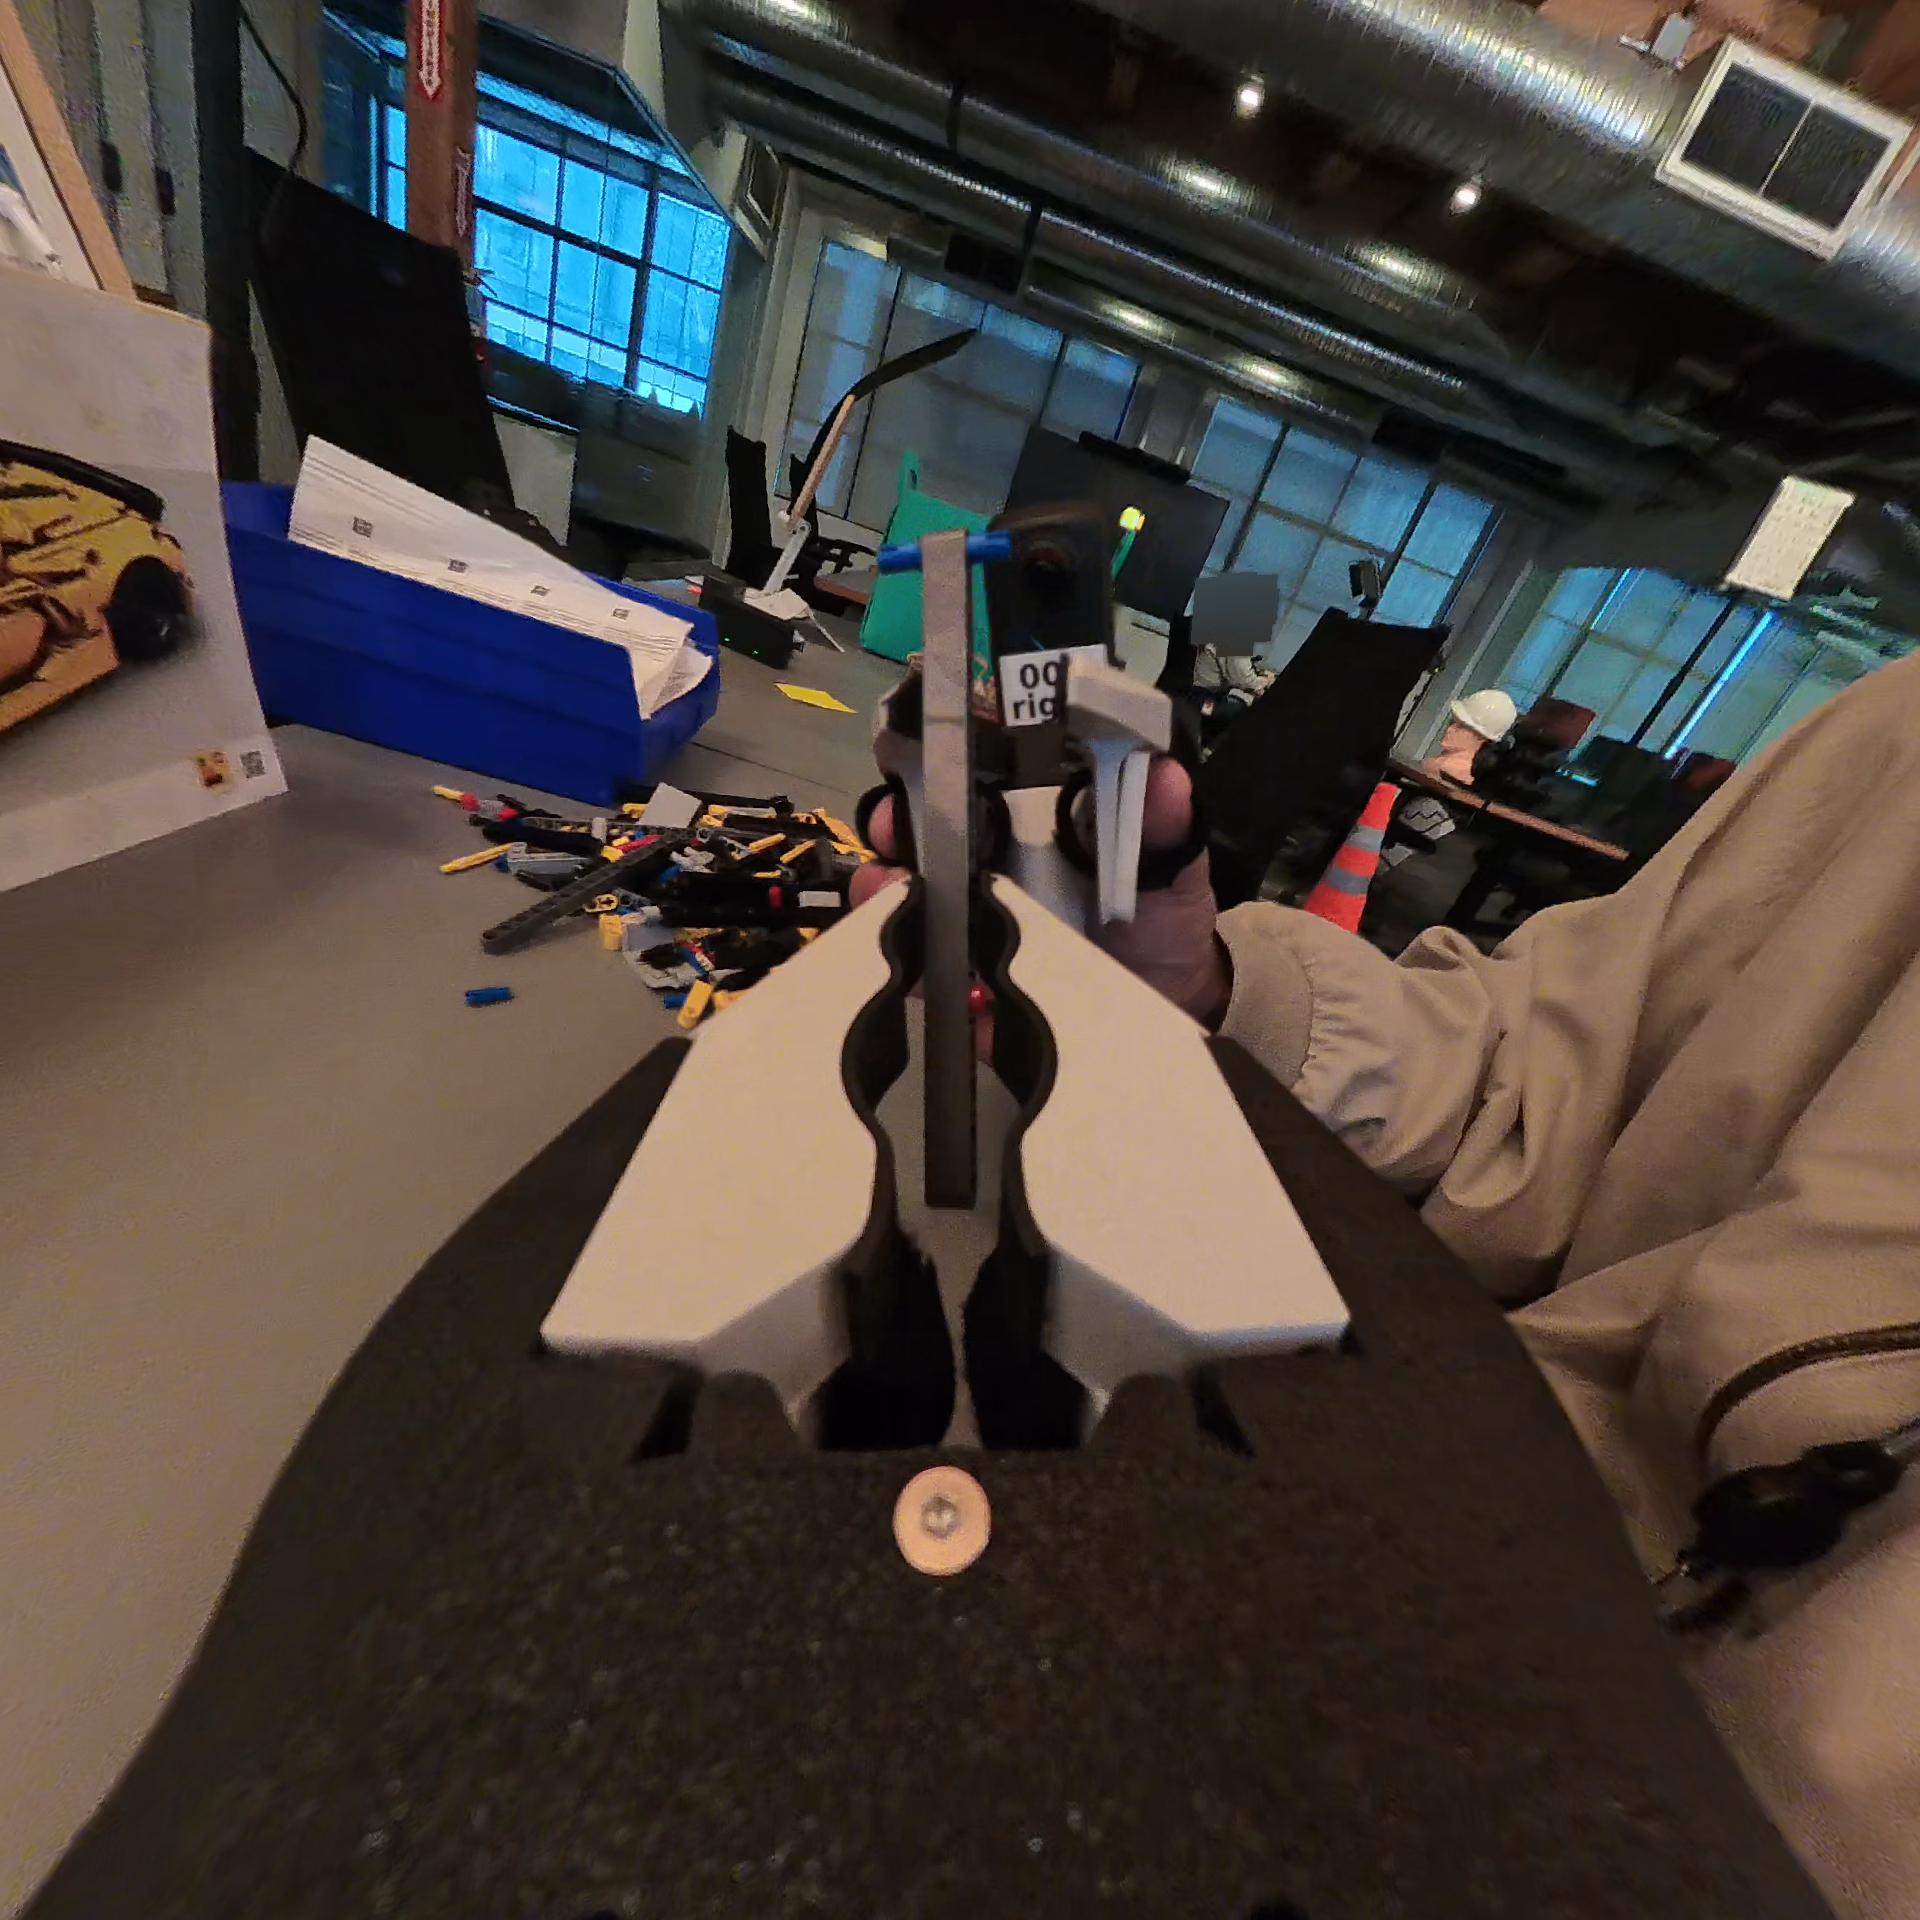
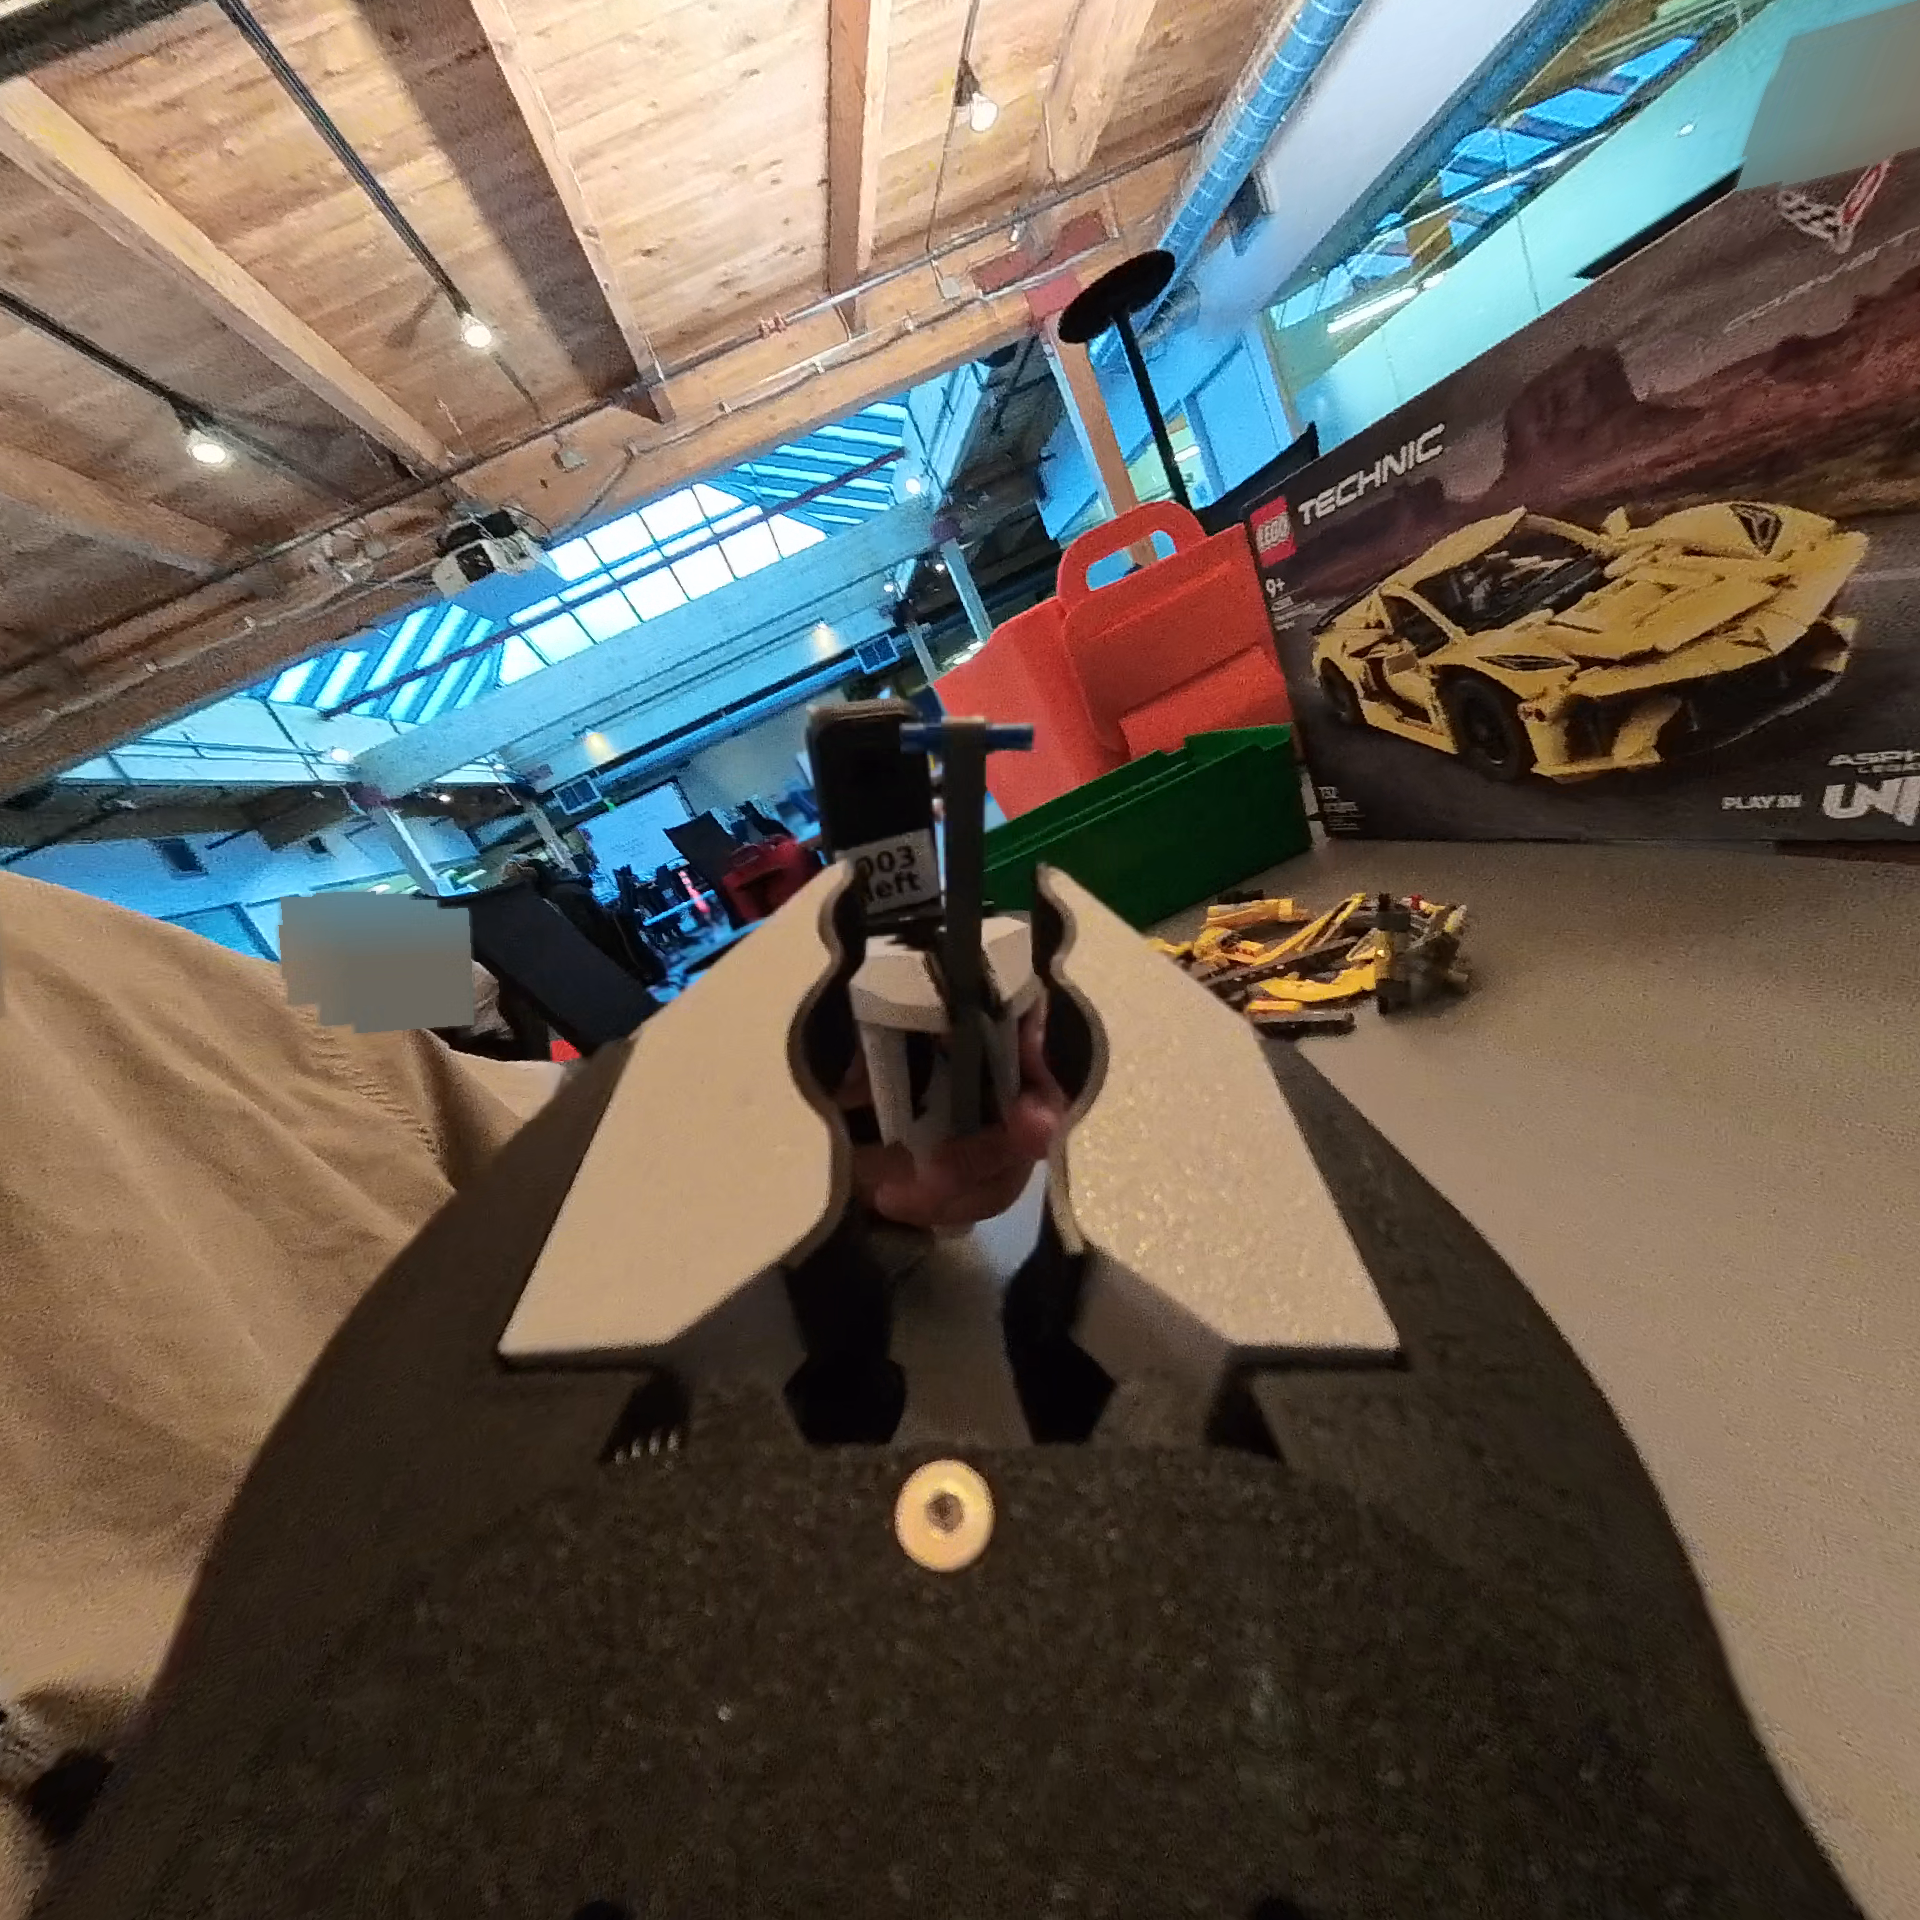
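Observation:
My left gripper (image 1: 948,904) is shut on a long dark grey beam (image 1: 948,831) that stands upright above the grey table (image 1: 260,1091). A blue pin (image 1: 940,549) crosses the beam's top end. My right gripper (image 1: 1013,821) faces it from just behind, with its fingers on either side of the beam. In the right wrist view my right gripper (image 2: 945,894) is open and holds nothing. The beam (image 2: 961,831) and blue pin (image 2: 966,738) show through its gap, held by my left gripper (image 2: 961,1049).
A pile of loose black and yellow pieces (image 1: 675,883) lies on the table, also in the right wrist view (image 2: 1330,961). A blue bin with paper sheets (image 1: 436,665), a green bin (image 2: 1153,831), an orange case (image 2: 1122,644) and a yellow-car box (image 2: 1590,623) stand behind. Only a small space, under 4 cm, lies between the two pairs of fingers.

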### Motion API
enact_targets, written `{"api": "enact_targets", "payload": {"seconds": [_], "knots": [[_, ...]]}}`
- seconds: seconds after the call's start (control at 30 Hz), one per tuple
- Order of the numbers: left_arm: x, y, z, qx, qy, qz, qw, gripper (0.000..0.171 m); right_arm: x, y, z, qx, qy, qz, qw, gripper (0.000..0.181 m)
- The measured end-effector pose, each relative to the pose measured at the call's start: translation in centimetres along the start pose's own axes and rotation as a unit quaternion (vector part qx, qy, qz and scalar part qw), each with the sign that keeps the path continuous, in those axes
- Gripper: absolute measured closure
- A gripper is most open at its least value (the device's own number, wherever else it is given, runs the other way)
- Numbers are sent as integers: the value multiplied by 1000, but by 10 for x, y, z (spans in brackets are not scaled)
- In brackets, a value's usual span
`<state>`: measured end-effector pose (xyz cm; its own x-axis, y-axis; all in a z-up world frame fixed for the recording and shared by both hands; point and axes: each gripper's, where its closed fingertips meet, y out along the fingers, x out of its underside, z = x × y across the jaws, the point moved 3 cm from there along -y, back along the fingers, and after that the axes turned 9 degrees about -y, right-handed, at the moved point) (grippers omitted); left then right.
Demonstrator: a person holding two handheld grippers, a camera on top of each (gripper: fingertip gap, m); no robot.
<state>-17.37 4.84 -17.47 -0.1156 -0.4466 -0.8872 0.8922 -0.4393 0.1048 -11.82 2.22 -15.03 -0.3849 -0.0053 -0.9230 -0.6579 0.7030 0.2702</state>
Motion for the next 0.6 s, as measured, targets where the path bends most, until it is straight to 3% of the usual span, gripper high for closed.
{"api": "enact_targets", "payload": {"seconds": [0.23,0.27,0.5,0.6], "knots": [[17,13,4,9,7,-30,999,164,-9,-1,-8,-56,76,41,995,156],[19,15,6,16,1,-34,999,164,-8,0,-9,-58,78,36,995,165],[25,17,4,-1,12,-51,999,164,-4,2,-10,-41,67,30,996,160],[27,19,8,8,16,-56,998,164,-4,1,-12,-64,102,27,992,165]]}}
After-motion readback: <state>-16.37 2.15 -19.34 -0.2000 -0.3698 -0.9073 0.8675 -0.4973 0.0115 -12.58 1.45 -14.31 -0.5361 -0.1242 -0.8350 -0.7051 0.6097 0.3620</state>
